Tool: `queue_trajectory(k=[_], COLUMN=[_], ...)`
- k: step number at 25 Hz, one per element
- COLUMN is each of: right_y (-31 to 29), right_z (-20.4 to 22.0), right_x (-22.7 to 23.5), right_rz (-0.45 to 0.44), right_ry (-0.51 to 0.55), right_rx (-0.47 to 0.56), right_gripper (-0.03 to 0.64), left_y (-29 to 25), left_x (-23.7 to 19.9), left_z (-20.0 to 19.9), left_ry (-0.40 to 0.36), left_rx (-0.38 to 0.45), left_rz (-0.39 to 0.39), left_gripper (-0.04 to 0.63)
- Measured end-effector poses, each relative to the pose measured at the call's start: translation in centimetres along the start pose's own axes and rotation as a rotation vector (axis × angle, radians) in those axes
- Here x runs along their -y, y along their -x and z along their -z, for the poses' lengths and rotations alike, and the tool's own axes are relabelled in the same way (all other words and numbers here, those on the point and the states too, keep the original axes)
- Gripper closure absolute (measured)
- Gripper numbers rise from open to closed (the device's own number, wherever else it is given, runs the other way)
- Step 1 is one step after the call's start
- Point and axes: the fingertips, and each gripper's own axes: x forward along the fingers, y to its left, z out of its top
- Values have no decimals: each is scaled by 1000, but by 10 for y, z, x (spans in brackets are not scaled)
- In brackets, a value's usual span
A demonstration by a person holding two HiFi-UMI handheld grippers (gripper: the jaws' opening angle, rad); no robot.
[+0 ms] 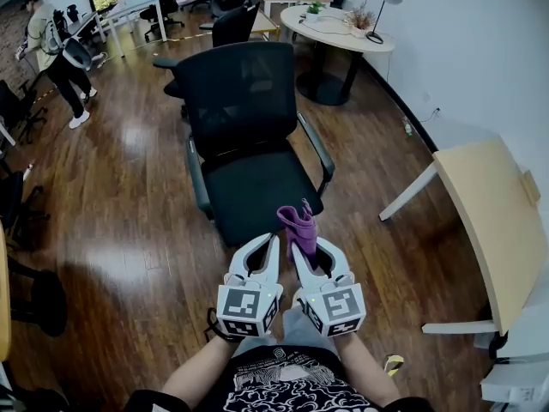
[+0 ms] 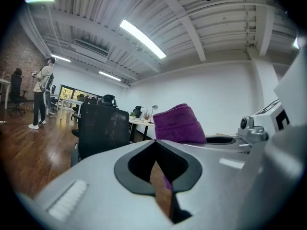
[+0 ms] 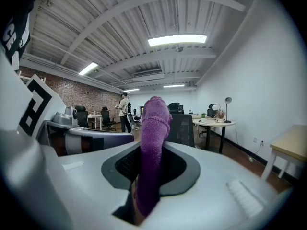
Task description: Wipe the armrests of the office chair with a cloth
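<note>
**Item 1, purple cloth** (image 1: 298, 224): terry weave, folded. It is held in the air just in front of the seat edge of the office chair (image 1: 249, 136) and touches no part of the chair. Likely light, soft and limp, and it will drape and bunch instead of keeping a shape. Not fragile, and the nap should give good grip. Best held by a bunched fold, leaving a free pad of cloth to press on the armrest.

**Item 2, right gripper** (image 1: 310, 249): in front of the chair. Its fingers are clamped on the cloth's lower part, and the fold stands up past the tips.

**Item 3, left gripper** (image 1: 264, 244): just beside the right one, on the same side of the chair. Its fingers are closed tip to tip with nothing between them.

**Item 4, armrests:** one on each side of the chair's seat, near one (image 1: 197, 178) and far one (image 1: 317, 148). Both are dark, slim and bare. Wiping appears not yet begun.

**Item 5, containers:** none near the chair. Well behind it, a round tabletop (image 1: 339, 34) carries a potted plant (image 1: 358, 20) and a desk lamp (image 1: 383, 7).

**Item 6, person** (image 1: 56, 54): stands far beyond the chair's back, to the side.
</note>
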Motion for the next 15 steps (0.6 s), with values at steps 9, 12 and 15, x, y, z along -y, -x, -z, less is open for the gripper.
queue_trajectory(k=[9,12,15], right_y=[-49,-75,-100], right_z=[-7,-10,-15], right_x=[73,102,133], right_rz=[59,53,38], right_ry=[-7,-2,3], right_rx=[35,45,47], right_gripper=[541,541,541], left_y=[-76,-113,-153], left_x=[-16,-23,-26], left_z=[-10,-16,-21], left_ry=[-34,-41,-44], left_rx=[-6,5,-1], left_rz=[28,27,22], left_gripper=[591,591,591])
